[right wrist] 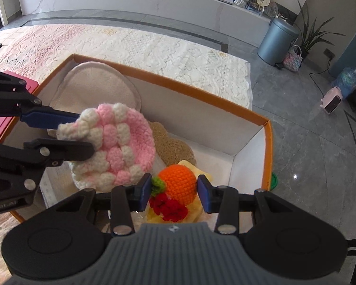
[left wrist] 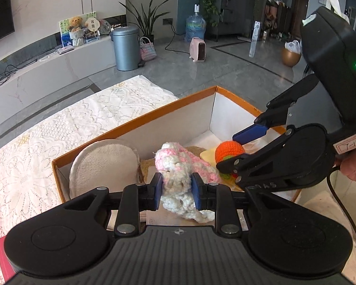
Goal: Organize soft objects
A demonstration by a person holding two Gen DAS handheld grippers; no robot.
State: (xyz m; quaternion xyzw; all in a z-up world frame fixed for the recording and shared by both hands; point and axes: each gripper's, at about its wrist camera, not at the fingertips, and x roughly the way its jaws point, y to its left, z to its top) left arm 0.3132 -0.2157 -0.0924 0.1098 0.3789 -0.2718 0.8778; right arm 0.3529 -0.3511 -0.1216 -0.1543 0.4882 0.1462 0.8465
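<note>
An orange-rimmed white cardboard box (left wrist: pixel 154 116) (right wrist: pixel 201 87) stands on a lace-covered table. My left gripper (left wrist: pixel 175 190) (right wrist: pixel 83 130) is shut on a pink-and-white crocheted hat (left wrist: pixel 178 168) (right wrist: pixel 116 147), held over the box. My right gripper (right wrist: pixel 174 190) (left wrist: pixel 227 152) is shut on an orange crocheted ball (right wrist: pixel 180 184) (left wrist: pixel 229 150) with green and red crochet bits (right wrist: pixel 168 206), low in the box. A beige round pad (left wrist: pixel 104 163) (right wrist: pixel 95 87) leans on the box's left wall. A straw mat (right wrist: pixel 170 147) and a yellow sponge (left wrist: pixel 208 153) lie on the box floor.
The white lace cloth (left wrist: pixel 59 130) (right wrist: pixel 154 47) covers the table around the box. A red flat object (right wrist: pixel 2 121) lies left of the box. On the floor beyond stand a grey bin (left wrist: pixel 125 45), a pink heater (left wrist: pixel 198 48) and a water jug (left wrist: pixel 195 27).
</note>
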